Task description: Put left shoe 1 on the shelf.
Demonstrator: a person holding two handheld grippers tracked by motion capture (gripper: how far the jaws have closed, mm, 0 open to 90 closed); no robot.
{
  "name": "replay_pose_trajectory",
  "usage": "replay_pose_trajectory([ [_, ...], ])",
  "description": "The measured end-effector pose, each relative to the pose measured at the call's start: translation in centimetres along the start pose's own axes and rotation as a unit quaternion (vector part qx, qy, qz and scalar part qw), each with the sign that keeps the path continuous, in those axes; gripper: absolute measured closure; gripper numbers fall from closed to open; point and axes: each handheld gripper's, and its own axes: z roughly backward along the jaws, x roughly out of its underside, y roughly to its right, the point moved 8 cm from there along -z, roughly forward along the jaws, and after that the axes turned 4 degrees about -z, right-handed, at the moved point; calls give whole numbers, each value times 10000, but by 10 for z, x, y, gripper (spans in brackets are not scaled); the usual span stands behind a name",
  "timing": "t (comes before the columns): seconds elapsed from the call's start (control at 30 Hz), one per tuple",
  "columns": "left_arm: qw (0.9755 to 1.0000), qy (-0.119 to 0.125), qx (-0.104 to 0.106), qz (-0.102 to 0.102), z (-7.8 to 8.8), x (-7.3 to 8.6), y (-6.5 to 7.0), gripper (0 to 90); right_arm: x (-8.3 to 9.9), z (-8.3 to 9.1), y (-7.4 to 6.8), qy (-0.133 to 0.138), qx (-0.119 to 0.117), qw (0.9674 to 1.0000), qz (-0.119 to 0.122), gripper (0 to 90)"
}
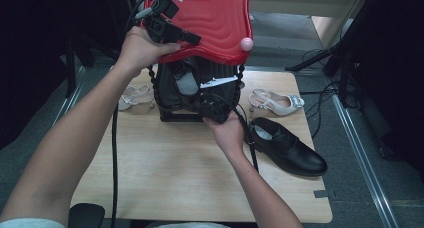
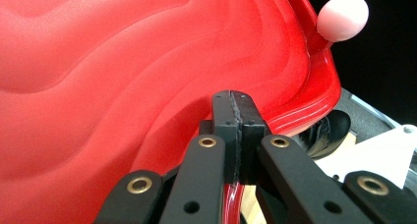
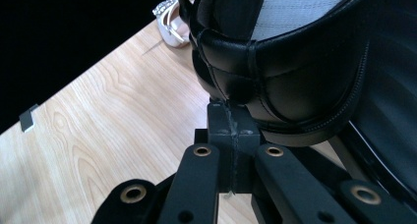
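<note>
High view puts the right claw (image 1: 216,109) nearest, low at the front of a black shoe box (image 1: 175,95) standing on the desk (image 1: 165,173). Its jaws are together, and in the right gripper view they pinch a thin black cord at the lower edge of a black boot (image 3: 295,76) sitting inside that box; whether the cord is a lace or a pull I cannot tell. Higher and farther back, the left claw (image 1: 192,38) is clamped on the front rim of the red lid (image 1: 210,18), which is tilted up over the box; the left gripper view shows both pads squeezing that rim, with a pink knob (image 2: 342,16) at the lid's corner.

To do this well, I judge the left hand should keep the lid steady and raised high enough for the boot to clear, while the right draws the boot out slowly, along the opening, so the box does not slide.

Beyond, a black dress shoe (image 1: 287,145) lies beside the box, with a beige sandal (image 1: 276,102) behind it and another pale sandal (image 1: 134,95) at the far left.
</note>
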Motion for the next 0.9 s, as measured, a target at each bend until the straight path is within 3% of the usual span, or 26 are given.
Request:
replay_pose_trajectory([
  [0.37, 10000, 1, -34, -13, 0, 0, 0, 900, -17, -17, -4, 58, -8, 9999, -85, 900],
  [0.8, 10000, -34, -66, -23, 0, -1, 1, 900, -25, -29, -12, 80, -75, 9999, -111, 900],
  [0.9, 10000, -16, -59, -24, 0, 0, 1, 900, -29, -34, -13, 51, -173, 9996, -205, 900],
])
